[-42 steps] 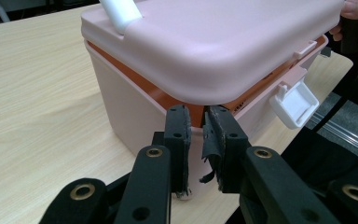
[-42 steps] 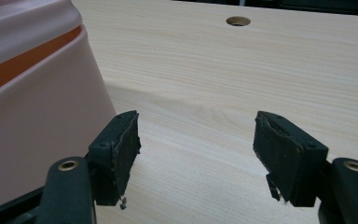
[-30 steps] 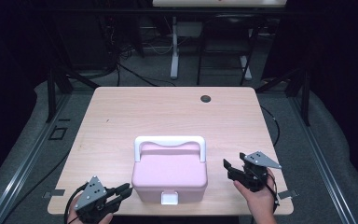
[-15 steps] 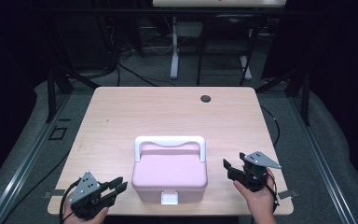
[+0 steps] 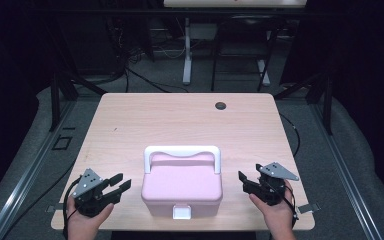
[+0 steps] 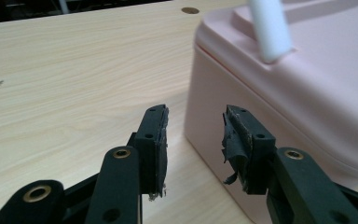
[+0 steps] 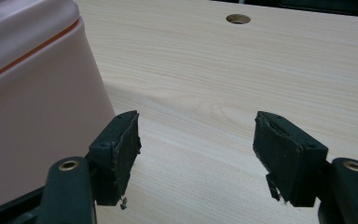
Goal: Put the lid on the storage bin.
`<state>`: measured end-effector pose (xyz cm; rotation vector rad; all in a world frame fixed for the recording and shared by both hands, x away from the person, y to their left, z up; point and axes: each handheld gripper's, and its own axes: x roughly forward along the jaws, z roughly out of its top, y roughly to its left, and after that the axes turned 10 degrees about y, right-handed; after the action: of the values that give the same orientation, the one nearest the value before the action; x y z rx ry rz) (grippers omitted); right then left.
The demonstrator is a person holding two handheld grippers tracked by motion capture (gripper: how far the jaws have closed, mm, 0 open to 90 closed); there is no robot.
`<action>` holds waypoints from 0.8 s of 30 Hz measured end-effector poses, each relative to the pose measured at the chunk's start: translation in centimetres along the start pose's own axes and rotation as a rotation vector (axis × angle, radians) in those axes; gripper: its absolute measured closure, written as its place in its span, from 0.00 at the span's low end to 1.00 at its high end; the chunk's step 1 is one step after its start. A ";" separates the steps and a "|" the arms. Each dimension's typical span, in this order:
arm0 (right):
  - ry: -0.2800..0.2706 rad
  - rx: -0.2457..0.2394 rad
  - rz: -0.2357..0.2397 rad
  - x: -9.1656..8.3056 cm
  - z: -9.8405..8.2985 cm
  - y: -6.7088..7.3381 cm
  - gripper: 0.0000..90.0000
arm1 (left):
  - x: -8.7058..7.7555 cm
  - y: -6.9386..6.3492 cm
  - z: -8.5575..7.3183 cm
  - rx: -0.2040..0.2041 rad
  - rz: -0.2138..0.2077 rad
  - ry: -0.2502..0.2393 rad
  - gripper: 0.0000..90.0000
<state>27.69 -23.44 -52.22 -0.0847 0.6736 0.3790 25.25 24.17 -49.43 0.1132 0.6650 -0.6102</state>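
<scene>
While two hand-held grippers gape, one pink box (image 5: 182,188) sits between.

Overhead plus two close tool views

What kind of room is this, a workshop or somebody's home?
Probably a lab or recording studio, not a home: a bare wooden table with dark curtains around it, cables on the grey floor, and a handheld gripper beside a pink box.
</scene>
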 end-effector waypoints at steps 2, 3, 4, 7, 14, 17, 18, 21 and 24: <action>0.003 -0.004 0.000 0.0 0.0 0.0 0.34 | 0.3 0.4 0.3 -0.008 0.005 0.000 0.66; 0.005 -0.006 -0.001 0.1 0.0 0.0 0.34 | 0.4 0.6 0.5 -0.011 0.011 0.002 0.66; 0.006 -0.009 -0.002 0.1 0.0 0.0 0.34 | 0.5 0.8 0.6 -0.012 0.013 0.002 0.66; 0.010 -0.012 -0.004 0.2 0.0 0.0 0.34 | 1.0 1.2 1.0 -0.016 0.025 -0.007 0.66; 0.025 0.013 -0.001 0.2 -0.1 -0.1 0.34 | 2.2 2.3 1.9 -0.044 0.051 -0.005 0.66; 0.026 0.013 -0.006 0.2 -0.1 -0.2 0.34 | 2.9 2.8 2.1 -0.045 0.055 0.007 0.65; 0.031 0.011 -0.008 0.3 -0.1 -0.2 0.34 | 3.1 2.9 2.1 -0.046 0.060 0.012 0.65; 0.044 0.000 -0.012 0.4 -0.2 -0.2 0.33 | 3.9 3.4 2.1 -0.056 0.061 0.023 0.64; 0.063 -0.037 -0.014 0.7 -0.3 0.2 0.33 | 4.5 3.7 1.7 -0.061 0.067 0.035 0.63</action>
<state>27.95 -23.14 -52.86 -0.1370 0.7279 0.3770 31.08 24.43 -51.15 0.0891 0.7102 -0.5244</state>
